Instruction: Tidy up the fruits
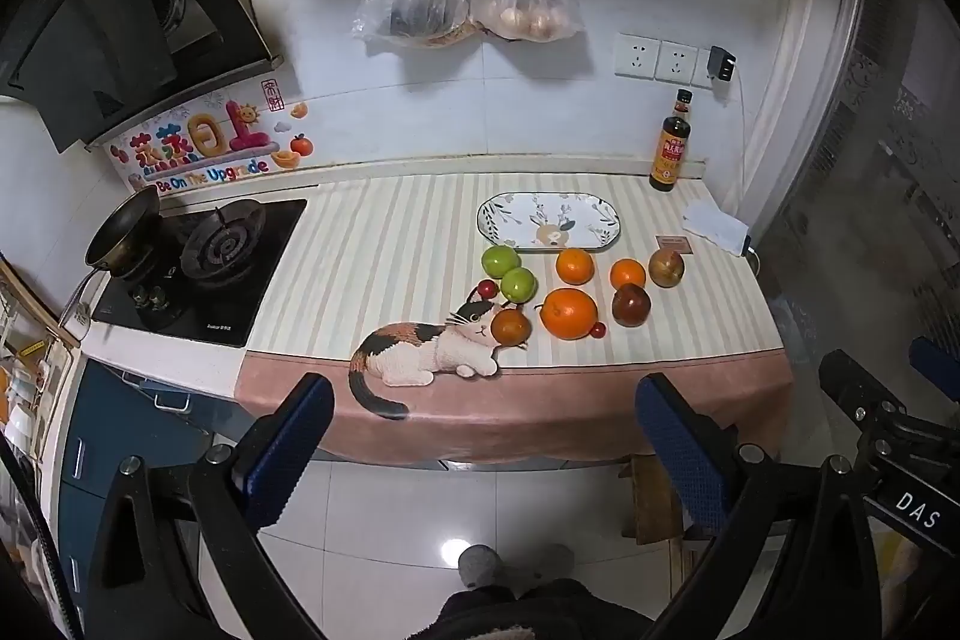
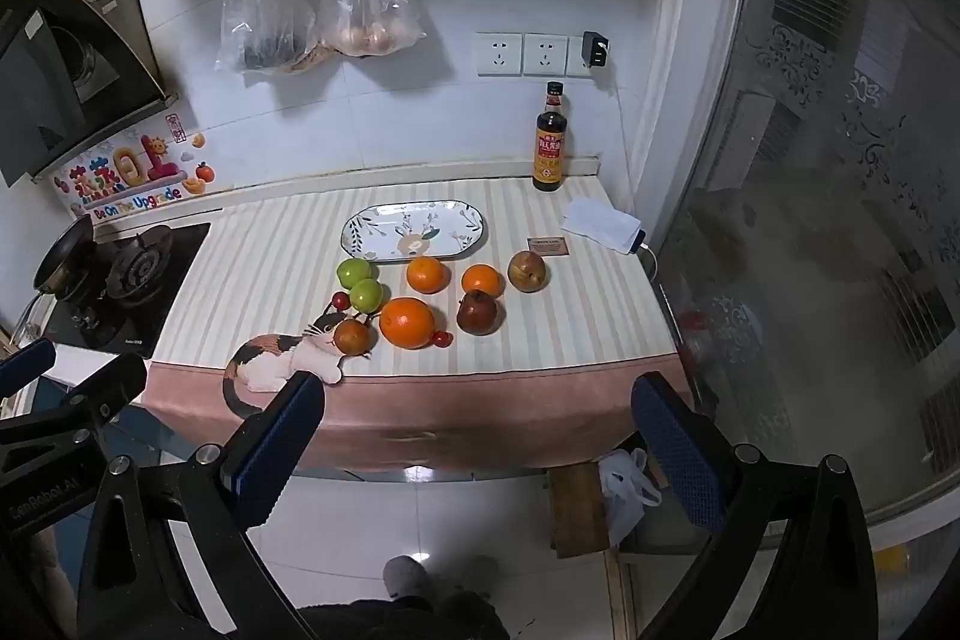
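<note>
Both hand-held grippers hang back from the surface, out over the floor, angled down at it. The left hand-held gripper (image 1: 483, 412) has its jaws spread wide with nothing between them, and the right hand-held gripper (image 2: 480, 415) is the same, wide apart and not holding anything.

Past them is the surface (image 1: 372, 244), covered by a striped cloth with a cat picture at the front edge. All the fruit sits loose on the cloth, bunched in the middle. The big orange (image 1: 569, 313) is nearest the front, with a tiny red cherry tomato (image 1: 597, 330) touching its right side. A brownish round fruit (image 1: 510, 325) lies on the cat's head. Two green apples (image 1: 509, 274) sit side by side behind that, with another small red fruit (image 1: 486, 288) just left of them. Two smaller oranges (image 1: 574, 266) sit further back, then a dark red fruit (image 1: 630, 304) and a yellowish-brown one (image 1: 666, 268) off to the right.

The oval patterned plate (image 1: 606, 235) is right behind the fruit with nothing on it. A sauce bottle (image 1: 671, 142) stands at the back wall, and a gas stove (image 1: 252, 280) is off to the left.
</note>
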A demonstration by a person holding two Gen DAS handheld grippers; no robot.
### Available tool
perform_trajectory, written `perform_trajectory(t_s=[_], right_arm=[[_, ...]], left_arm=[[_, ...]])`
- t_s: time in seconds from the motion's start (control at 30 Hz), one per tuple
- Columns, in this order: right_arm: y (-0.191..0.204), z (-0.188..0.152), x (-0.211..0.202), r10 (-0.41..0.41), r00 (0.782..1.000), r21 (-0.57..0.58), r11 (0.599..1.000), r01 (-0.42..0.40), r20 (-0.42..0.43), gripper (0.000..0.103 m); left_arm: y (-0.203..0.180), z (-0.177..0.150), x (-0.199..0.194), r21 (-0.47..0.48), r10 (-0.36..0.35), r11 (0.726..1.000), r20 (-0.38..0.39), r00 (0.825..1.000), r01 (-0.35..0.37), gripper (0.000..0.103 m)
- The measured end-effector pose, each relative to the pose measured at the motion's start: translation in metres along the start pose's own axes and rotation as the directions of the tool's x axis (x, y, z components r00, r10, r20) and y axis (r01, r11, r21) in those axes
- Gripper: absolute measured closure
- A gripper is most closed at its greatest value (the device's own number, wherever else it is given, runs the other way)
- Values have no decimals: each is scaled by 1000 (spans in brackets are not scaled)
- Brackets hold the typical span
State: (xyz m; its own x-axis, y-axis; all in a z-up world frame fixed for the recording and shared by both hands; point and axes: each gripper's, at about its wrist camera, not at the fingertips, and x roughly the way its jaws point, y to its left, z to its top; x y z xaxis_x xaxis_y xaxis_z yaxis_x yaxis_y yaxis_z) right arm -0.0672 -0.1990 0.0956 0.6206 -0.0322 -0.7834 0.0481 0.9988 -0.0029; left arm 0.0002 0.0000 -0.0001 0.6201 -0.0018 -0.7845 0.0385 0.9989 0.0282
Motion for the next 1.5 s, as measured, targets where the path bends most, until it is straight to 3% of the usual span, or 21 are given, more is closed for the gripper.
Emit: perform_trajectory(t_s=[1.5], right_arm=[[7,-2,-6,4,1000,-6,1000,-4,0,0]], left_arm=[[6,-5,3,-2,-3,1000,-9,1000,3,0]])
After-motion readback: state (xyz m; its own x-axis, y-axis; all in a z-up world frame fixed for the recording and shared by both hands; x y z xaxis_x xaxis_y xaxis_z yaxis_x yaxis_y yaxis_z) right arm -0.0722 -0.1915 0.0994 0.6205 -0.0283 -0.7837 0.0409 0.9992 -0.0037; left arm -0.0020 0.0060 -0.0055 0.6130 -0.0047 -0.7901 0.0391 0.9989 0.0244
